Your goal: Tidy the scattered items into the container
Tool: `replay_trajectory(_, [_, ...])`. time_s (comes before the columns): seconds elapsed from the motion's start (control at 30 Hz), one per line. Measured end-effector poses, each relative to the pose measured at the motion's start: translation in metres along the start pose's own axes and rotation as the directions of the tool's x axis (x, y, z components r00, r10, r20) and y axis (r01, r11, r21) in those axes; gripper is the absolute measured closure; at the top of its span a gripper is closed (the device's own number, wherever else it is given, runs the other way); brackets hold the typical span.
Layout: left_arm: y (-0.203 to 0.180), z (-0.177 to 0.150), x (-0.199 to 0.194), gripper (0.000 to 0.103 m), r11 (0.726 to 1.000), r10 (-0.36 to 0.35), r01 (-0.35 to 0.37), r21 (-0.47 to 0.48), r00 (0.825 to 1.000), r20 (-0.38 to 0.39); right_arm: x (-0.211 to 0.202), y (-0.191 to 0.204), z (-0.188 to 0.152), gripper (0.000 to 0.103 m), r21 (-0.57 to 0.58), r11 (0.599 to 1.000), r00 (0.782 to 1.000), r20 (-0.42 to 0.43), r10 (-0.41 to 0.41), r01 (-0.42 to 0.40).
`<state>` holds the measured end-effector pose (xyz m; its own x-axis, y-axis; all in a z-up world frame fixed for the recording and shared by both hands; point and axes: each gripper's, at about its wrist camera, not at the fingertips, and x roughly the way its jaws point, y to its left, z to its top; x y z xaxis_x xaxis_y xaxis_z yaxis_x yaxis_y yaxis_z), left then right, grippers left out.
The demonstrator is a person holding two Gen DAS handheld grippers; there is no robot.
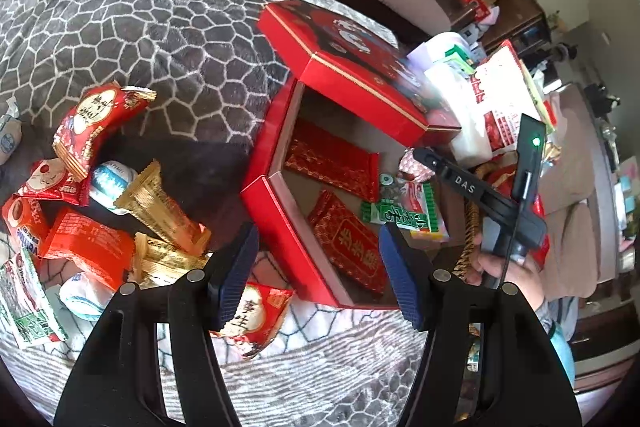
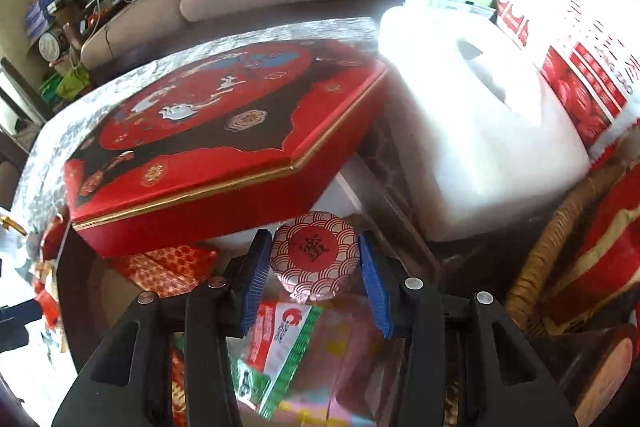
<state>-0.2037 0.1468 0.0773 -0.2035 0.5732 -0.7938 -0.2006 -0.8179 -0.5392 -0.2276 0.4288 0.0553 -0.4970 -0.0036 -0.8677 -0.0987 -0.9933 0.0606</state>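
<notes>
Jaws of right gripper (image 2: 316, 277), angled downward, are clamping a round red-patterned packet (image 2: 315, 254) above the red box (image 1: 276, 163); left gripper (image 1: 316, 269) is hovering part-open, empty, over snacks (image 1: 92, 211).

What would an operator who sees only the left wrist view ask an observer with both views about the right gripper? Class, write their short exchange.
Operator: My left wrist view shows only the back of the right gripper. Is it holding anything?
Observer: Yes. It is shut on a round packet with a red wave pattern.
Operator: What lies under it?
Observer: A red, white and green packet lies just below the fingers.
</notes>
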Motion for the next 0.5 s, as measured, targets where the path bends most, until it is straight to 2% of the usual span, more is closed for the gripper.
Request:
replay_trajectory(0.03, [0.002,-0.001,-0.002,0.043,1.0,0.004,-0.004,0.002,1.0,0.001,0.0,0.001,0.0,0.058,-0.004,1.0,1.0,-0.005,-0.01,0.01])
replay_trajectory(0.07, [0.005,-0.002,-0.006,0.043,1.0,0.007,-0.007,0.002,1.0,0.004,-0.001,0.0,0.001,0.053,-0.005,1.0,1.0,-0.013,-0.017,0.017])
replay_trajectory(0.1, [0.009,-0.004,-0.01,0.043,1.0,0.007,-0.007,0.0,1.0,0.007,-0.003,-0.001,0.0,0.043,-0.001,1.0,0.999,-0.025,-0.03,0.03])
replay_trajectory(0.2, [0.02,-0.011,-0.026,0.042,1.0,0.005,-0.005,-0.005,1.0,0.018,-0.023,-0.01,-0.012,0.043,0.018,1.0,1.0,-0.003,0.008,-0.008])
replay_trajectory(0.27, [0.028,-0.017,-0.034,0.041,1.0,0.022,-0.022,-0.003,1.0,0.018,-0.04,-0.01,-0.02,0.043,-0.011,1.0,1.0,0.022,0.021,-0.021])
replay_trajectory(0.33, [0.038,-0.025,-0.044,0.041,0.999,0.037,-0.037,-0.005,0.999,0.019,-0.05,-0.004,-0.025,0.049,-0.043,0.998,0.999,0.014,0.051,-0.05])
replay_trajectory(0.4, [0.05,-0.033,-0.056,0.041,0.999,0.044,-0.044,-0.022,0.999,0.022,-0.054,0.002,-0.027,0.083,-0.073,0.996,0.998,0.001,0.058,-0.058])
replay_trajectory(0.47, [0.065,-0.044,-0.073,0.041,0.998,0.053,-0.052,-0.041,0.998,0.031,-0.058,0.005,-0.028,0.085,-0.075,0.995,0.998,-0.011,0.059,-0.059])
replay_trajectory(0.5, [0.074,-0.05,-0.083,0.041,0.997,0.067,-0.065,-0.044,0.997,0.039,-0.061,0.007,-0.03,0.085,-0.063,0.994,0.996,-0.014,0.09,-0.091])
